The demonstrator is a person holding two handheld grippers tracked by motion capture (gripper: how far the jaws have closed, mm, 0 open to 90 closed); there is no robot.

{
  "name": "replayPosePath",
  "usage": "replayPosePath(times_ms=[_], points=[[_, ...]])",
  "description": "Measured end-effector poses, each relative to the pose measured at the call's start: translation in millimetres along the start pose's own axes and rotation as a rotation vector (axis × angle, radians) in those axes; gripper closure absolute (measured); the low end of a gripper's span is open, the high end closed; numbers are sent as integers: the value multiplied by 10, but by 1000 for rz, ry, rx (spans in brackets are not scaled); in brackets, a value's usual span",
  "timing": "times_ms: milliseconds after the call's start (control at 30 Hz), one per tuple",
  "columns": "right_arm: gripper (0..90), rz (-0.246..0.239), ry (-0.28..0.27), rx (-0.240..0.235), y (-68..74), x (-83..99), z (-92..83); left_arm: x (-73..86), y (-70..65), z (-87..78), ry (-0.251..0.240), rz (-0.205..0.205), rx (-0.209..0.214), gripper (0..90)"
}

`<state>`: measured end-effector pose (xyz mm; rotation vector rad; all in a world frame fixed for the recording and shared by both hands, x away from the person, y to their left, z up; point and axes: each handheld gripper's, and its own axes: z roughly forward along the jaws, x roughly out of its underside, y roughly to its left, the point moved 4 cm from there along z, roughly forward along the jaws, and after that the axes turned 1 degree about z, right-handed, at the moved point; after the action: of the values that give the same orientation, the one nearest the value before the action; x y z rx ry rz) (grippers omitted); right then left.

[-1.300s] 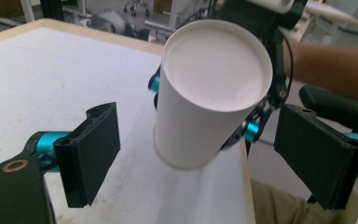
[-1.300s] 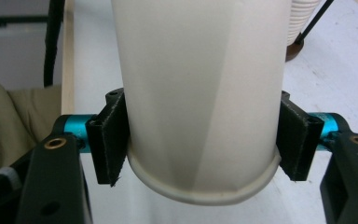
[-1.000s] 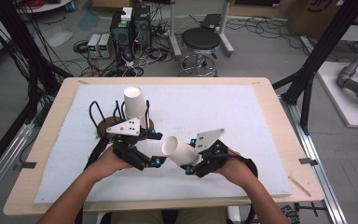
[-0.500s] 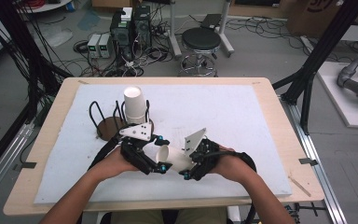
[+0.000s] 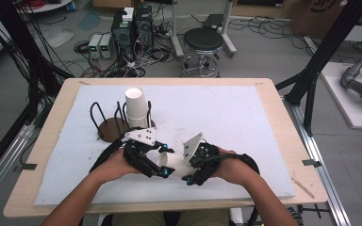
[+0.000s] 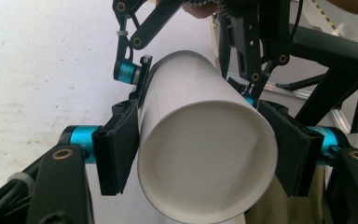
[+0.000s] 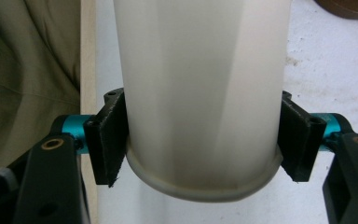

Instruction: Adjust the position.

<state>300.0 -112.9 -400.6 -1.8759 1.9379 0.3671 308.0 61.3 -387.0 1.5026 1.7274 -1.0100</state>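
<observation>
Low in the frame, my left gripper point(image 5: 162, 162) and right gripper point(image 5: 192, 170) have drawn together — both now clamp one white cup point(image 5: 175, 163), apparently mid-handover.

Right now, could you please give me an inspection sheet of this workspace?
Surface: white mat on a wooden table; faint specks in the right gripper view.
Job's things: a white cup held on its side between both tools; a cup stack upright in a wire rack.
Clutter: nothing seen on the mat.
Grippers: left tool and right tool each clamp the cup.
Cables: a black one trails from the left tool; tangles on the floor beyond.
Surroundings: stool, equipment boxes, black frame legs.
</observation>
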Motion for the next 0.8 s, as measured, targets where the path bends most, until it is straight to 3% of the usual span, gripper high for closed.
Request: replayPosePath(times_ms=[100, 167, 200, 300, 333, 467, 500, 533, 633, 800], points=[[257, 9, -7, -4, -8, 14, -11, 3, 6, -13, -9, 6, -8, 338], [215, 37, -68, -13, -29, 42, -46, 10, 2, -42, -51, 9, -3, 343], [215, 37, -68, -13, -29, 42, -46, 10, 2, -42, -51, 9, -3, 344], [211, 71, -154, -7, -24, 93, -102, 34, -2, -68, -100, 11, -7, 346], [211, 105, -237, -1, -29, 137, -150, 60, 4, -77, -115, 17, -11, 346], [204, 142, -390, -6, -16, 204, -243, 105, 6, -83, -153, 9, -11, 346], [204, 142, -390, -6, -16, 204, -243, 105, 6, -83, -153, 9, -11, 346], [203, 157, -442, 0, -8, 236, -283, 113, 7, -86, -163, 15, -13, 346], [203, 181, -512, 10, -7, 279, -341, 150, 23, -109, -211, 26, -24, 346], [203, 233, -578, 41, -10, 369, -413, 198, 47, -138, -257, 24, -30, 346]])
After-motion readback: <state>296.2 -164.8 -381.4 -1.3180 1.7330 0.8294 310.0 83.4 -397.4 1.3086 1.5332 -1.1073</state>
